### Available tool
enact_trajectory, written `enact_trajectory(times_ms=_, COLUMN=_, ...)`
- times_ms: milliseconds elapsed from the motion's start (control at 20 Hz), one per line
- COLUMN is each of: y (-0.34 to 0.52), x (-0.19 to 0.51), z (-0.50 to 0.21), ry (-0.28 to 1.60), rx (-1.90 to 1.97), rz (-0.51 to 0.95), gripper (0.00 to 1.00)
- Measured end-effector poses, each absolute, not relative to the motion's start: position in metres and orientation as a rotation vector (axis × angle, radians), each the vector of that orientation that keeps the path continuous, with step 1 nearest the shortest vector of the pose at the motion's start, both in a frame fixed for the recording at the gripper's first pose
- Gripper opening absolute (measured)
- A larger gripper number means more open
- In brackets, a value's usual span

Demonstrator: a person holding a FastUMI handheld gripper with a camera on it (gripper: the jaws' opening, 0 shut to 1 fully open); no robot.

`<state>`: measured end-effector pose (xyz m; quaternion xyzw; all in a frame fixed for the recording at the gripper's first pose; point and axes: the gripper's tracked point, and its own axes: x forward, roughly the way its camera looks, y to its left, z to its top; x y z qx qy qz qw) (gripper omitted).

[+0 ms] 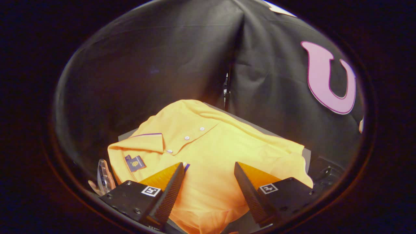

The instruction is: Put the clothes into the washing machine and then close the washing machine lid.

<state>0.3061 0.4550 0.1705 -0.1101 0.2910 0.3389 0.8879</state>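
Lying between and beyond parted tongs (209, 185), yellow shirt (208, 146)

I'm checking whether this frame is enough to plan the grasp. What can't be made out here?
- Surface under the yellow shirt: mostly covered by the shirt; a grey edge peeks out.
- Shirt's near hem: hidden behind the open gripper and its fingers.
- Clear object beside the shirt's collar: too distorted to identify.
- Dark item past the shirt's far side: too dim.
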Motion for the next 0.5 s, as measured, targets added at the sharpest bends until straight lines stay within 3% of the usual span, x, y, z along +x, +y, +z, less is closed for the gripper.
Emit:
enact_trajectory(times_ms=100, y=0.456, x=0.310, z=0.173, ry=0.597, rx=-0.212, rz=0.693, gripper=0.93)
enact_trajectory(times_ms=250, y=0.462, x=0.304, z=0.175, ry=0.591, rx=-0.229, rz=0.720, gripper=0.79)
enact_trajectory(times_ms=500, y=0.474, x=0.296, z=0.174, ry=0.584, rx=-0.224, rz=0.744, gripper=0.04)
